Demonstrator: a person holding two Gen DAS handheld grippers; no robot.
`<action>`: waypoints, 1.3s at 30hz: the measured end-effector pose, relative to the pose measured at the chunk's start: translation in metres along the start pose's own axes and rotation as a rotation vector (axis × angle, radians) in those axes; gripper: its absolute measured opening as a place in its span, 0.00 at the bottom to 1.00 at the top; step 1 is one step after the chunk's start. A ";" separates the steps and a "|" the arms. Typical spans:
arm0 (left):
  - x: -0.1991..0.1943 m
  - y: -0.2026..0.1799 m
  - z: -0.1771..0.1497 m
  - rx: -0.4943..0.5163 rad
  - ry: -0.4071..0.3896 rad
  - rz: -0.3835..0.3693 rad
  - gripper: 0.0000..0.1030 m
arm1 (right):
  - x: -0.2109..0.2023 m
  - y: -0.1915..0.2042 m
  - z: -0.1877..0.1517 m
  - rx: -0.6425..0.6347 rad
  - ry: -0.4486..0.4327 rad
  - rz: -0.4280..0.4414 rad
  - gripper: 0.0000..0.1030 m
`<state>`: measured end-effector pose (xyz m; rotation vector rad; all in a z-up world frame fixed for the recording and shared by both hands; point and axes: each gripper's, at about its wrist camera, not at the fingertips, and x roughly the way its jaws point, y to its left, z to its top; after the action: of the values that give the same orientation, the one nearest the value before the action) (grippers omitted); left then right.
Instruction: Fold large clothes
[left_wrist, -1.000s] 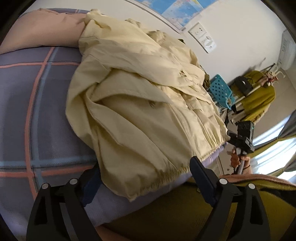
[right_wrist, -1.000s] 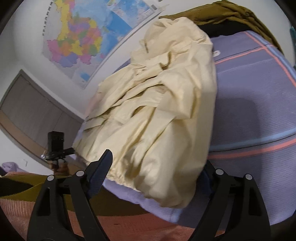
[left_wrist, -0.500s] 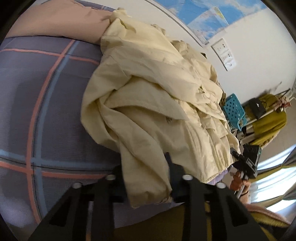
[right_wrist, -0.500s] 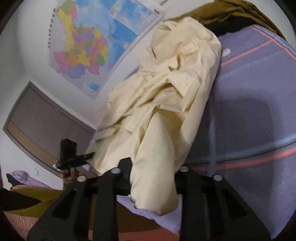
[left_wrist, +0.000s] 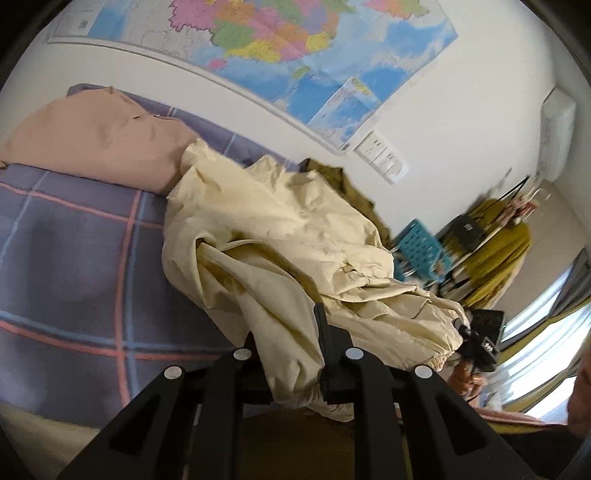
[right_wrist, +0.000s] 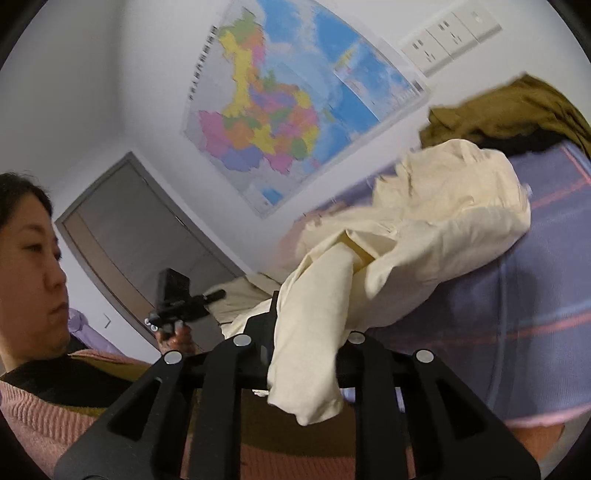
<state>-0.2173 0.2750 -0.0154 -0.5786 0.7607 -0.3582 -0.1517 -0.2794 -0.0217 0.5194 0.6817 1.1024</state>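
Note:
A pale yellow jacket (left_wrist: 277, 229) lies crumpled on the bed, its near hem lifted off the cover. In the left wrist view my left gripper (left_wrist: 286, 332) has one corner of that hem between its closing jaws, and the pads press on the cloth. In the right wrist view my right gripper (right_wrist: 310, 321) is closing on the other corner of the jacket (right_wrist: 443, 221), which hangs in a fold over its fingers. Each gripper shows in the other's view: the right gripper (left_wrist: 480, 339) at the far hem end, the left gripper (right_wrist: 177, 299) in a hand.
The bed has a purple plaid cover (left_wrist: 74, 258). A pink pillow (left_wrist: 96, 144) lies at its far left and an olive garment (right_wrist: 498, 107) by the wall behind the jacket. A blue basket (left_wrist: 417, 243) and a clothes rack stand beyond. The person in a pink sweater (right_wrist: 37, 406) is close by.
Both grippers went from wide open around the jacket's hem to shut on it, then rose, lifting the hem corners off the bed. Both views tilted up toward the wall map.

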 end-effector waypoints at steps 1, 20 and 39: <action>0.003 -0.001 -0.001 0.004 0.011 0.001 0.14 | 0.001 -0.003 -0.003 0.016 0.016 -0.025 0.17; 0.027 -0.014 0.100 0.004 0.037 0.061 0.14 | 0.019 -0.011 0.097 0.091 -0.155 -0.041 0.17; 0.097 0.005 0.211 -0.007 0.081 0.171 0.15 | 0.081 -0.078 0.192 0.176 -0.119 -0.122 0.18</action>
<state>0.0025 0.3059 0.0516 -0.5041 0.8836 -0.2226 0.0596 -0.2421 0.0375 0.6799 0.7002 0.8942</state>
